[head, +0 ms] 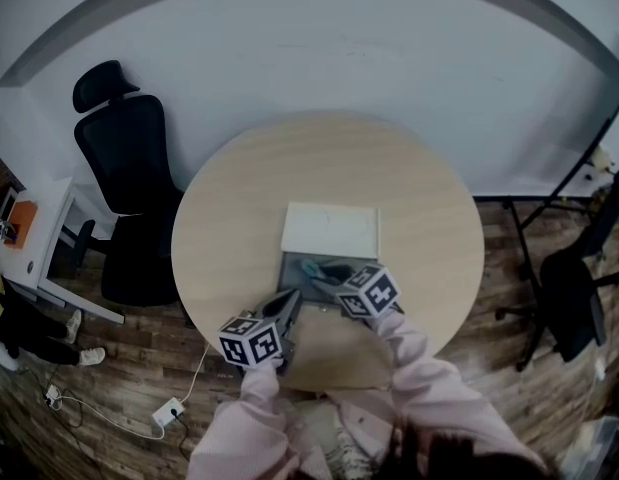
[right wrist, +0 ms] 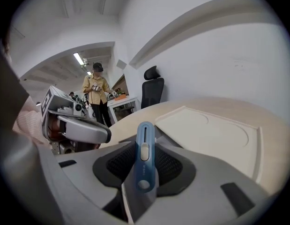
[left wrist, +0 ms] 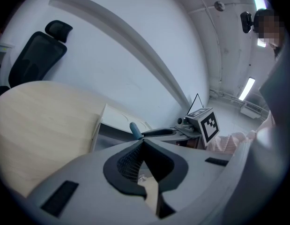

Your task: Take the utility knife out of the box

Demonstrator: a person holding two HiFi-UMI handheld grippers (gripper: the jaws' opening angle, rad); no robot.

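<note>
Utility knife [right wrist: 144, 165] sits clamped in right gripper [right wrist: 145, 137] jaws over box [head: 291, 272]; left gripper [left wrist: 144, 142] jaws are together w/ nothing btwn.

Lower end of the utility knife [right wrist: 145, 149] hidden between jaws of the right gripper [right wrist: 144, 170]. Person's sleeves [head: 257, 426] cut off at six o'clock in head view.

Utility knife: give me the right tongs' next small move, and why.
Probably lift it clear, then carry it sideways over the bare table. The right tongs are clamped on the utility knife, but in the head view it hangs above the open box, not yet beside it.
</note>
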